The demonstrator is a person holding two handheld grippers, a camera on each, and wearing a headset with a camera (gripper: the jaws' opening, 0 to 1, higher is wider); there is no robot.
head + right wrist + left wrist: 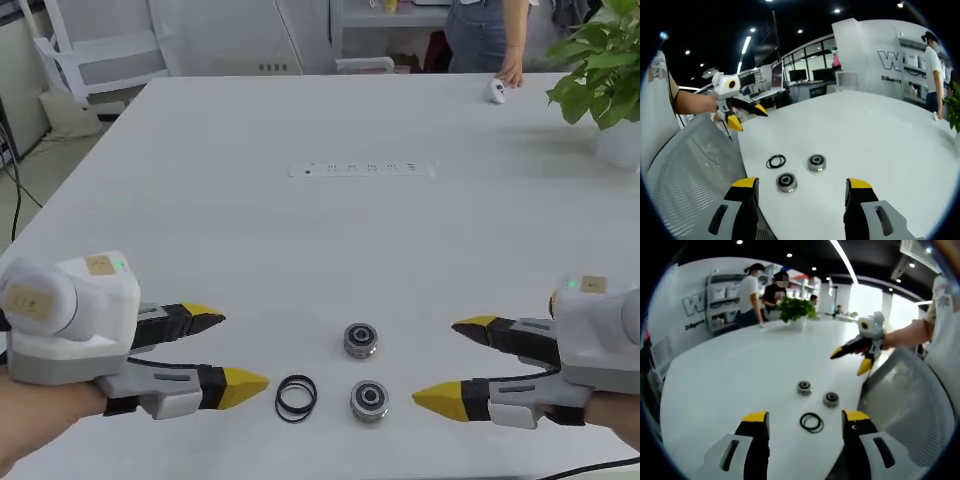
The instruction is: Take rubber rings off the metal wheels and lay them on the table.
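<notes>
Two small metal wheels lie flat on the white table: the farther wheel and the nearer wheel. Black rubber rings lie loose on the table just left of the nearer wheel. My left gripper stands open at the left, its yellow tips close to the rings. My right gripper stands open at the right of the wheels. Nothing is between either pair of jaws.
A power strip is set into the table's middle. A potted plant stands at the far right, near a small white object and a person's hand at the far edge. A mesh chair is at the near edge.
</notes>
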